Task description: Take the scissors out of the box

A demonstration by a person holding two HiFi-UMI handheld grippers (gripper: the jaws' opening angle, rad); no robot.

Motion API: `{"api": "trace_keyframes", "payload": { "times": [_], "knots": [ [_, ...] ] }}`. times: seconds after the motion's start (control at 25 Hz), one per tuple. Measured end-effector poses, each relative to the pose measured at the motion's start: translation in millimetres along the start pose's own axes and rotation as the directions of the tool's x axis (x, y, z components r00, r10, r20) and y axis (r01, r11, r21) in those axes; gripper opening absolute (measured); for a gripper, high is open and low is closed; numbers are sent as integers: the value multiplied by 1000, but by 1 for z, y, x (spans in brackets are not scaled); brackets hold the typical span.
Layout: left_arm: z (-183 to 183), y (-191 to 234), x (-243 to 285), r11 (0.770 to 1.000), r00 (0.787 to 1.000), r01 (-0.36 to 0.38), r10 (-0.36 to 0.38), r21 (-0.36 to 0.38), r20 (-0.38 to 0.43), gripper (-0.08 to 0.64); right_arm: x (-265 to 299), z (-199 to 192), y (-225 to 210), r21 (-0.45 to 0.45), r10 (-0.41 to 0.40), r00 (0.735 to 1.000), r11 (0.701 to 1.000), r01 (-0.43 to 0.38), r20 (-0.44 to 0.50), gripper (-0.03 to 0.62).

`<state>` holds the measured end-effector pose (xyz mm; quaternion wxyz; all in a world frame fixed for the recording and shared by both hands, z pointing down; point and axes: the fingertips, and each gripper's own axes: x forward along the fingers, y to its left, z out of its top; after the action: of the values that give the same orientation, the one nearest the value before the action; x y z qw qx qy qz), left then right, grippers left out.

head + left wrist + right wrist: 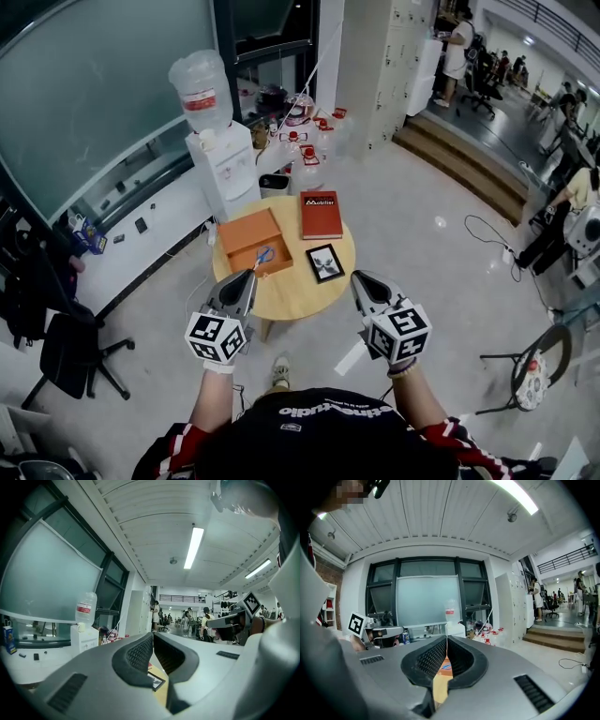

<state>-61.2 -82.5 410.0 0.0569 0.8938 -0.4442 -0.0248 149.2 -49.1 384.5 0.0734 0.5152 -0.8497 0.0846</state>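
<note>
Head view, container: one open orange box (246,234) sits on the far left part of the round wooden surface (300,295).
Head view, contents: one pair of blue-handled scissors (265,255) lies inside the box, at its near right corner.
Head view, other things: one red book (322,215) lies right of the box, and one black picture frame (325,262) lies nearer than the book.
Head view, grippers: there are two. The left gripper (251,274) is over the surface's near left edge, just near of the box. The right gripper (357,276) is at the near right edge.
Head view, floor: one water dispenser (225,164) stands beyond the surface, topped by one bottle.
Left gripper view, jaws: pressed together with nothing between them. A corner of the picture frame shows below them.
Right gripper view, jaws: pressed together and empty. The orange box and a touch of blue show through the slot under the tips.
</note>
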Motion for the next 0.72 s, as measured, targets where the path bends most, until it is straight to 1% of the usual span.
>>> {"api": "trace_keyframes", "payload": {
  "times": [0.28, 0.52, 0.72],
  "knots": [
    [4, 38, 42, 1000, 1000, 17, -17, -14, 6, 23, 42, 13, -22, -12, -30, 1000, 999, 30, -4, 29],
    [11, 59, 75, 998, 998, 61, -61, -8, 1, 23, 74, 28, -33, -5, -48, 999, 999, 48, 0, 31],
    [15, 81, 95, 997, 997, 81, -81, -8, -1, 23, 99, 37, -36, -10, -60, 998, 998, 60, 1, 31]
  ]
}}
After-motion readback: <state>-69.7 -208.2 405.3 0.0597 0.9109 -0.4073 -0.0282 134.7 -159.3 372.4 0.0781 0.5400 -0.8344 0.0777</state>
